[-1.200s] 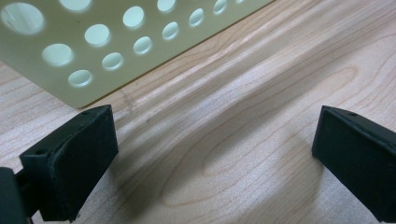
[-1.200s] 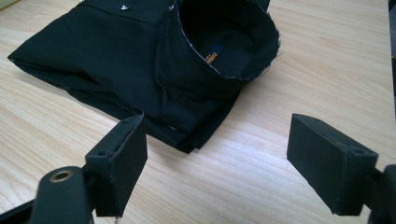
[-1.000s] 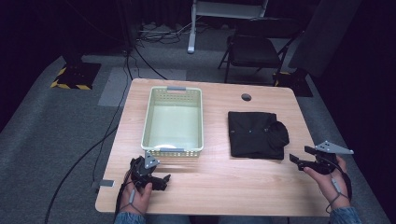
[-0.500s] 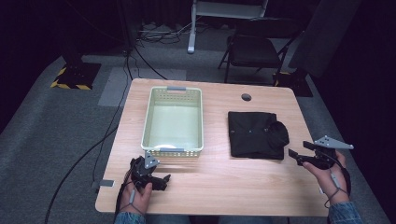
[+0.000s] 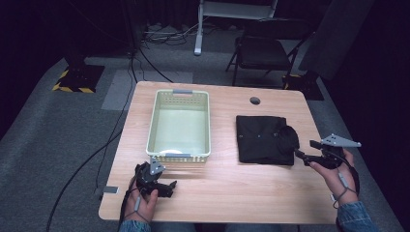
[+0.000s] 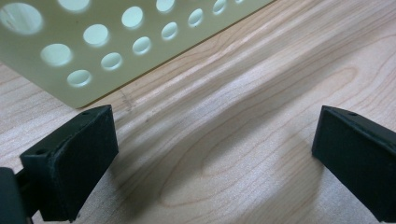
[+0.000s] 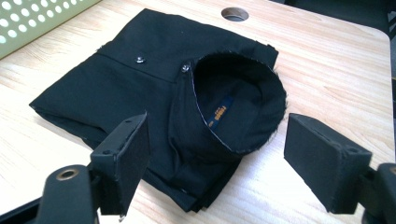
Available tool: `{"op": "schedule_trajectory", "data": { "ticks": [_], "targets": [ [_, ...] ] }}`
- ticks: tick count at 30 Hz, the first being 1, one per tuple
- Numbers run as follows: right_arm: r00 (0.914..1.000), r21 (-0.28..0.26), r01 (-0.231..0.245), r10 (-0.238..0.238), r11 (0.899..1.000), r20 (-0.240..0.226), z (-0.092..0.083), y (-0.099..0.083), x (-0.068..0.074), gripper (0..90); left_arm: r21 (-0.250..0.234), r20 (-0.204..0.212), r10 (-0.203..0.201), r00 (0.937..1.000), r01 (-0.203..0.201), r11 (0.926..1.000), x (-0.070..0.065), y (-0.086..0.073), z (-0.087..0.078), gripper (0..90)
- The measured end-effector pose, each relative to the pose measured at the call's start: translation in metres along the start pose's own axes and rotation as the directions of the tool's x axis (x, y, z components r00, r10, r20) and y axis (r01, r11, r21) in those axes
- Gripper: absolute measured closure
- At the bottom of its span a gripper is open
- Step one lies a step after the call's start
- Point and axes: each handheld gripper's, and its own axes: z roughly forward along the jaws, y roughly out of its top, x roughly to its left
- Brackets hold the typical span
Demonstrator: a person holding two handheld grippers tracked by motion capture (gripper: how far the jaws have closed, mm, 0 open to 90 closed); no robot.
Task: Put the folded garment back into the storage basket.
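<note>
Hard to make out in the high view: folds and buttons of the folded black button-up shirt [image 5: 263, 139], a dark block against the pale wooden table [image 5: 227, 188]. Clearer in the right gripper view: two small buttons, an upright round collar [image 7: 243, 98] with a blue label inside, frayed edge at the collar rim. Cut off at the upper left of that view: the pale green perforated plastic basket [image 7: 32, 18]; likewise cropped to one holed wall in the left gripper view. Half cut at the top edge: a round cable hole [image 7: 235, 14] in the tabletop.

Shirt lying flat on the right half of the table, at 3 o'clock from the basket. Right gripper [image 5: 305, 153] at the shirt's 4 o'clock corner, jaws spread wide, nothing clamped, collar lying ahead of and between them at 12 o'clock, not touched.

Left gripper [image 5: 169, 186] low on the table at 6 o'clock from the basket, jaws apart over bare wood, holding nothing.
</note>
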Motion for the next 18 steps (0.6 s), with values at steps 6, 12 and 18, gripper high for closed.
{"op": "schedule_trajectory", "data": {
  "ticks": [6, 12, 18],
  "targets": [
    [0.9999, -0.002, 0.012, -0.012, 1.000, -0.004, 0.004, 0.009, 0.001, 22.8, 0.001, 0.005, 0.000, 1.0000, 0.000, 1.0000, -0.001, 0.000, 0.000, 0.3],
    [0.9998, -0.005, 0.014, -0.014, 1.000, -0.011, 0.008, 0.016, 0.003, 22.9, 0.000, 0.004, 0.001, 1.0000, -0.001, 1.0000, -0.001, 0.000, 0.000, 0.3],
    [0.9997, -0.008, 0.022, -0.022, 1.000, -0.012, 0.012, 0.022, 0.006, 22.9, 0.000, 0.005, 0.001, 1.0000, -0.001, 1.0000, -0.001, 0.000, 0.000, 0.3]
  ]
}}
